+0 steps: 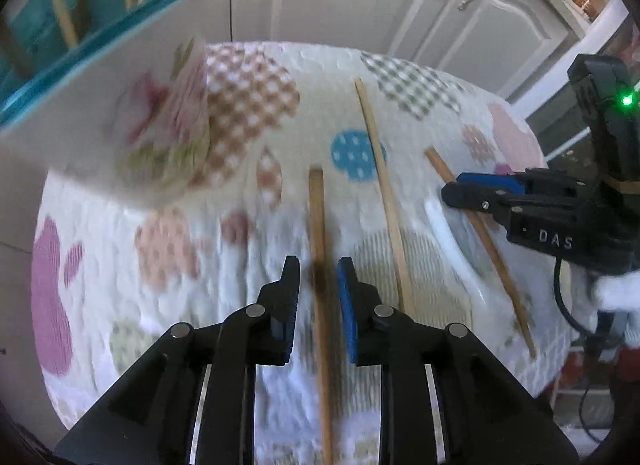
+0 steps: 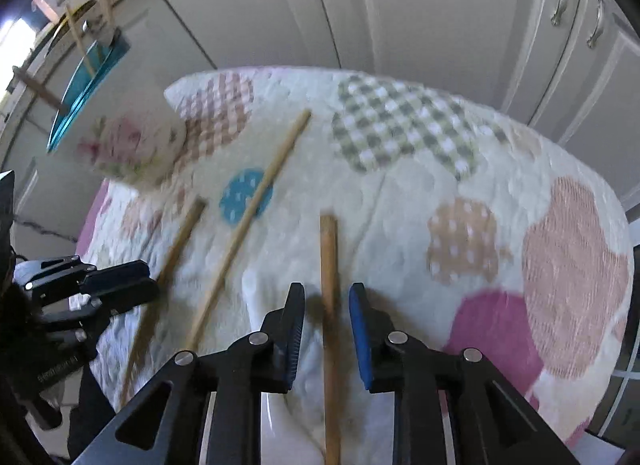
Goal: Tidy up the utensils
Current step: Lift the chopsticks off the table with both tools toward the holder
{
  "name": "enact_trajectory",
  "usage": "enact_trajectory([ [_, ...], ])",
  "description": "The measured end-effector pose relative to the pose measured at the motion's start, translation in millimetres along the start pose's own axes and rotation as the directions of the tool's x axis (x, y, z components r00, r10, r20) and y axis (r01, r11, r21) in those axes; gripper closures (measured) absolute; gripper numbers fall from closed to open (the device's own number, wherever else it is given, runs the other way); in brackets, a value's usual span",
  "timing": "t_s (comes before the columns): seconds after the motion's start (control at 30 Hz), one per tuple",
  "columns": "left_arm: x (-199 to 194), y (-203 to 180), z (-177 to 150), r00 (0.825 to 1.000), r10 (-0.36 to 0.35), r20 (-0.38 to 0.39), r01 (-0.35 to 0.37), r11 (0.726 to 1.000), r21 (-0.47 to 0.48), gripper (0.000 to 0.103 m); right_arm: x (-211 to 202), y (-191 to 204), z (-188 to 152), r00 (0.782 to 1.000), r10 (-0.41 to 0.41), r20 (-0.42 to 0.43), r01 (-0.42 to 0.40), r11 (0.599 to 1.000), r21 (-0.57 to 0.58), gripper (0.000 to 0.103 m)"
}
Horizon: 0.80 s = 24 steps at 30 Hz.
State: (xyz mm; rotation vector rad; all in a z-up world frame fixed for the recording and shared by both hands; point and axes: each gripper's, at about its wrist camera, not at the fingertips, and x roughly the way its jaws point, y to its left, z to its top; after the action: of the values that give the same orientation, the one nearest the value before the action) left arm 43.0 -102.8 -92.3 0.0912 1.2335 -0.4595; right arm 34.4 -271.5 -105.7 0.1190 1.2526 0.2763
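Observation:
Three wooden utensil handles lie on a patterned cloth. In the left wrist view, my left gripper [image 1: 318, 279] is open and straddles one brown handle [image 1: 318, 225], not clamped. A paler stick [image 1: 382, 189] lies to its right, then a third handle [image 1: 486, 241] under my right gripper [image 1: 472, 191]. In the right wrist view, my right gripper [image 2: 326, 305] is open around that brown handle [image 2: 329, 257]. The pale stick [image 2: 250, 221] and the left handle [image 2: 176, 249] lie further left, by my left gripper [image 2: 132, 281]. A white spoon [image 1: 452, 241] lies between the sticks.
A floral white holder [image 1: 160, 121] with a teal rim [image 1: 100, 37] stands at the cloth's far left, with wooden utensils upright in it; it also shows in the right wrist view [image 2: 132, 145]. Grey cabinet doors [image 2: 420, 13] stand behind the table. The cloth's edge [image 2: 600, 265] drops off at right.

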Motion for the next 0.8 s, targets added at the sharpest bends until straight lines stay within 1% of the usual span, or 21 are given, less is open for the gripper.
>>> enact_trajectory([
  [0.07,7,-1,9,1.000,0.020,-0.006,-0.020,1.000,-0.005,0.085,6,1,9,1.000,0.002,0.005,-0.002,1.000,-0.007,0.081],
  [0.17,18,-4,17,0.999,0.040,-0.013,-0.040,0.999,0.002,0.084,11,6,18,1.000,-0.023,0.008,0.023,0.999,-0.044,0.089],
  [0.2,21,-7,20,0.999,0.052,-0.002,-0.052,0.999,0.012,0.084,12,6,20,1.000,-0.026,0.003,0.026,0.998,-0.051,0.093],
  [0.27,23,-11,22,0.997,0.075,0.012,-0.076,0.997,0.035,0.086,15,4,24,1.000,-0.020,-0.004,0.020,0.999,-0.046,0.095],
  [0.3,22,-12,22,0.997,0.076,0.013,-0.077,0.996,0.041,0.090,15,3,26,1.000,-0.015,-0.007,0.015,0.999,-0.044,0.096],
  [0.33,22,-13,23,0.998,0.069,0.010,-0.069,0.997,0.040,0.096,14,3,25,1.000,-0.011,-0.007,0.011,0.999,-0.043,0.096],
  [0.4,15,-10,23,0.999,0.033,0.012,-0.033,0.999,0.019,0.097,6,-2,22,1.000,0.008,-0.002,-0.008,0.999,-0.035,0.096],
  [0.53,-26,-5,19,0.996,-0.019,0.089,0.017,1.000,0.018,0.097,-27,-6,14,0.997,0.063,0.039,-0.062,0.998,-0.027,0.096],
  [0.67,-68,-1,15,0.985,-0.059,0.165,0.054,0.998,0.030,0.097,-68,-5,7,0.990,0.098,0.100,-0.094,0.995,-0.043,0.096],
  [0.77,-97,-5,13,0.972,-0.082,0.218,0.074,0.996,0.044,0.097,-95,1,1,0.981,0.120,0.151,-0.113,0.992,-0.051,0.096],
  [0.8,-101,-11,15,0.969,-0.085,0.230,0.076,0.996,0.047,0.097,-108,3,-3,0.977,0.128,0.171,-0.120,0.991,-0.058,0.096],
])
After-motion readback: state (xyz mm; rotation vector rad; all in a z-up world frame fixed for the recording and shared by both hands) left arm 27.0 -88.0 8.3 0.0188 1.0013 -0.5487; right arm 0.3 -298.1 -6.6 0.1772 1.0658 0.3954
